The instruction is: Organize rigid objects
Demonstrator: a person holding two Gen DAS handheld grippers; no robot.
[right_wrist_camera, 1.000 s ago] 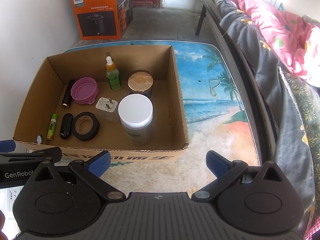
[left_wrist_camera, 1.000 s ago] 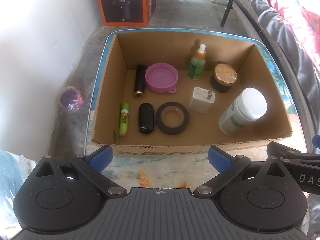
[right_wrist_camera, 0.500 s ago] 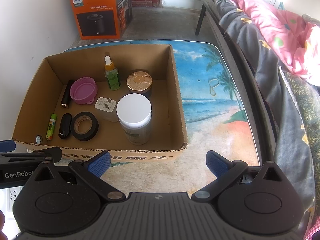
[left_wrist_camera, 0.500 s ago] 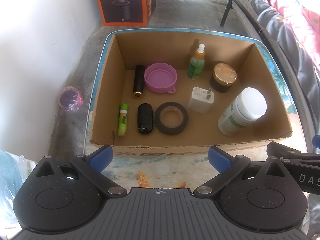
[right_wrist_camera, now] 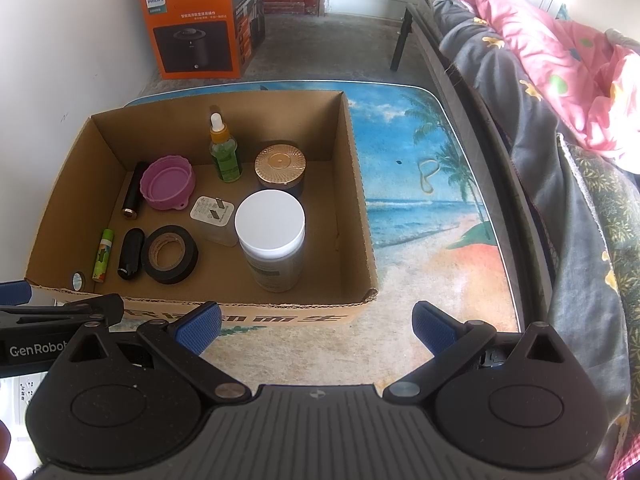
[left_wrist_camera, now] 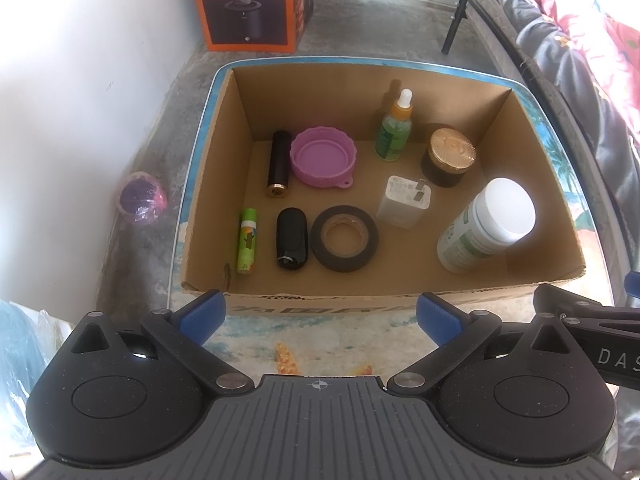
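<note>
An open cardboard box [left_wrist_camera: 400, 304] [right_wrist_camera: 248, 312] stands on a beach-print table. Inside are a white-capped jar [left_wrist_camera: 484, 228] [right_wrist_camera: 272, 236], a gold-lidded jar [left_wrist_camera: 448, 156], a green dropper bottle [left_wrist_camera: 394, 132], a white charger [left_wrist_camera: 404, 200], a black tape roll [left_wrist_camera: 345, 238], a purple lid [left_wrist_camera: 322, 156], a black tube [left_wrist_camera: 279, 164], a black fob [left_wrist_camera: 292, 244] and a green lip balm [left_wrist_camera: 247, 246]. My left gripper [left_wrist_camera: 318, 312] is open and empty, in front of the box. My right gripper [right_wrist_camera: 316, 326] is open and empty, at the box's near right corner.
An orange Philips carton [left_wrist_camera: 248, 4] stands on the floor behind the table. A bed with a pink quilt [right_wrist_camera: 560, 60] runs along the right. A purple wrapped thing [left_wrist_camera: 140, 198] lies on the floor left of the table. The beach-print tabletop [right_wrist_camera: 424, 208] lies right of the box.
Both views have shifted very slightly, with the box a little further off. Nothing in the box has moved. Both grippers stay open.
</note>
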